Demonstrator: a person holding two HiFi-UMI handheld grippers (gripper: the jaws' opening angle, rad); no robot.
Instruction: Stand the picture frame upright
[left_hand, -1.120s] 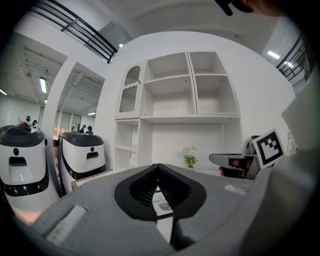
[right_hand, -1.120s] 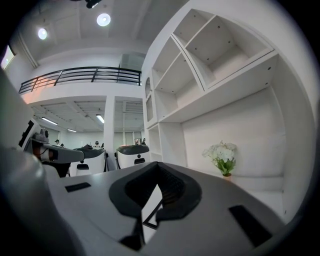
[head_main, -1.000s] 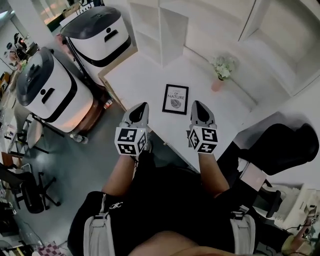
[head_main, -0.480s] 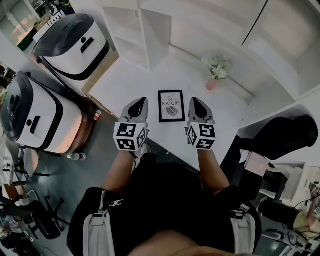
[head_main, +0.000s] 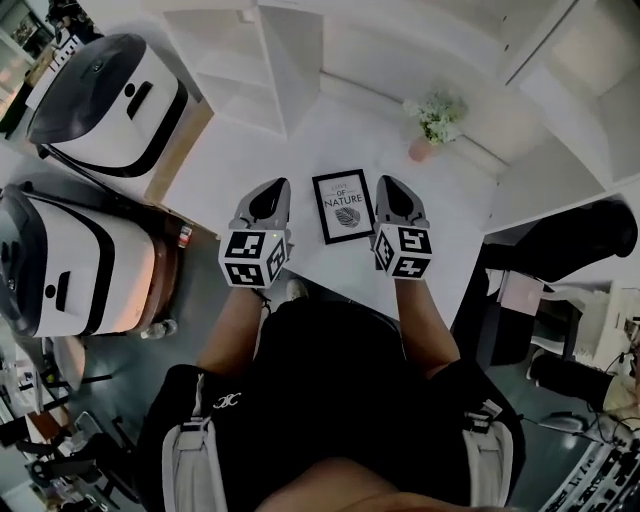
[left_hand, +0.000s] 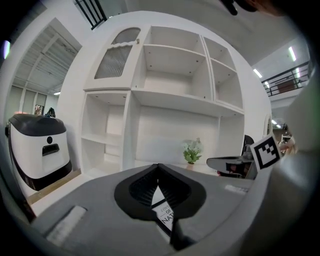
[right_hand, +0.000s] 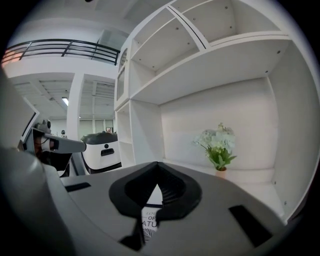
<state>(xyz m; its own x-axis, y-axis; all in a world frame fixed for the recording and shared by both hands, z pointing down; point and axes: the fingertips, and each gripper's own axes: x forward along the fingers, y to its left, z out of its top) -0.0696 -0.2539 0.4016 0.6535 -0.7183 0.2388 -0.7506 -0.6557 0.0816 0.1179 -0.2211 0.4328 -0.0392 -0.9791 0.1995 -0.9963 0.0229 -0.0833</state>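
The picture frame (head_main: 343, 206) lies flat, face up, near the front edge of the white counter (head_main: 300, 140), as it did a second ago. The left gripper (head_main: 272, 192) and the right gripper (head_main: 391, 190) now flank it, one close on each side, without touching it. Earlier their tips reached only as far as its near end. Both pairs of fingers are pressed together with nothing between them. A potted plant (head_main: 432, 125) stands farther back, before the white shelves (head_main: 260, 60).

Left tongs (head_main: 276, 187) and right tongs (head_main: 386, 185) advanced alongside the picture frame (head_main: 343, 205).
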